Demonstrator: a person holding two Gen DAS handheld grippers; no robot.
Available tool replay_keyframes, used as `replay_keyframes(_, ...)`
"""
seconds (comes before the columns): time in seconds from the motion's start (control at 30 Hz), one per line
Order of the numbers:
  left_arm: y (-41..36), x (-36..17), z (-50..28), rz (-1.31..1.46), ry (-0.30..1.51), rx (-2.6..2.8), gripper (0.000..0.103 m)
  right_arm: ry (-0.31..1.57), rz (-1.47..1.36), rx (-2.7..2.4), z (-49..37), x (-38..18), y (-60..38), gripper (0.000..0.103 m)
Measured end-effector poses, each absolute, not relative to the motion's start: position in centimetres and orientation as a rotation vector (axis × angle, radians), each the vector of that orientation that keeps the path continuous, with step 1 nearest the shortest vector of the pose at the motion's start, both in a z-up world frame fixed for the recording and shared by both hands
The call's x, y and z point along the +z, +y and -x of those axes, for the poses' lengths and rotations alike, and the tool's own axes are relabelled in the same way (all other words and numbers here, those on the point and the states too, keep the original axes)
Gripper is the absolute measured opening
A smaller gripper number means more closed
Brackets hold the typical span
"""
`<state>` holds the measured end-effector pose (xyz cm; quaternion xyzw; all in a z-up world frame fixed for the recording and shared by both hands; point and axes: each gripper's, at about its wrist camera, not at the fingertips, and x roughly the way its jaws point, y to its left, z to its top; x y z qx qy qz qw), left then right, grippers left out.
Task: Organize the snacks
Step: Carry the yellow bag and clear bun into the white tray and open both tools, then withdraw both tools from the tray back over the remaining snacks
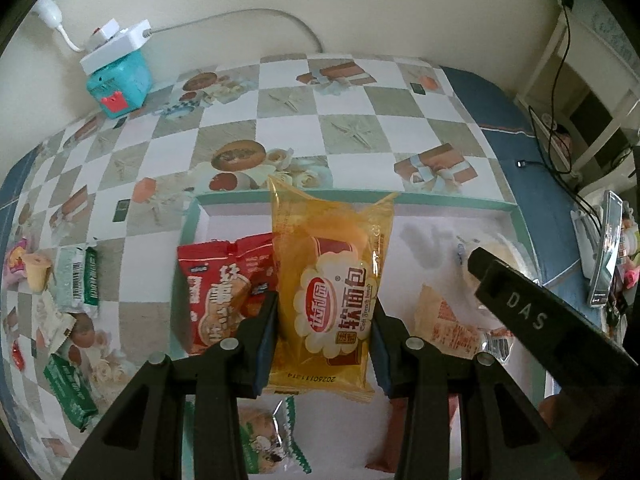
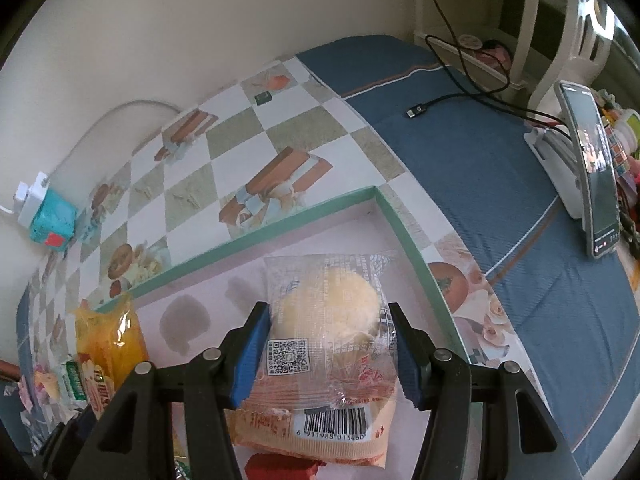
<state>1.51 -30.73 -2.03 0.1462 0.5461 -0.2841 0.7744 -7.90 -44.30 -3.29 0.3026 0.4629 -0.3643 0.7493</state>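
My left gripper [image 1: 326,344] is shut on a yellow soft-bread packet [image 1: 332,280], which it holds upright over the teal-rimmed tray [image 1: 440,200]. A red snack packet [image 1: 216,292] lies in the tray just left of it. My right gripper [image 2: 328,356] is shut on a clear packet with a round pale bun [image 2: 332,320], its blue pads [image 2: 250,356] against the packet's sides, above the tray's pink floor [image 2: 360,232]. The yellow packet [image 2: 108,340] shows at the lower left of the right wrist view.
Loose snacks lie on the chequered cloth left of the tray: green packets [image 1: 80,280] and a jelly cup [image 1: 36,276]. A power strip on a teal box [image 1: 116,68] stands by the wall. A phone on a stand [image 2: 592,168] and a cable [image 2: 416,112] are at the right.
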Motion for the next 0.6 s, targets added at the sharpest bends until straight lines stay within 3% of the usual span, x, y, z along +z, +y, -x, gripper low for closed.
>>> replay_keyframes(0.1,-30.8,-2.1,-1.6,-0.318,1.185,-0.619,0.045,1.017,-0.652,-0.793,7.8,-3.1,-44.2,0.061)
replay_keyframes(0.2,-30.6,-1.8,-1.6,-0.311,1.187,-0.633,0.065,1.022,-0.648,-0.794,7.8,-2.8,-44.2,0.062)
replay_keyframes(0.43,-29.6,-0.1,-1.9,-0.291,1.171,-0.638,0.066,1.032,-0.612,-0.798,7.8,-1.5,-43.6,0.062)
replay_keyframes(0.53,-28.7,0.6,-2.2,-0.280,1.167,-0.622,0.077,1.029,-0.607,-0.809,8.0,-0.9,-43.2,0.076)
replay_keyframes(0.6,-27.8,1.0,-2.5,-0.279,1.161,-0.594,0.077,1.031,-0.609,-0.819,8.3,-0.5,-42.9,0.082)
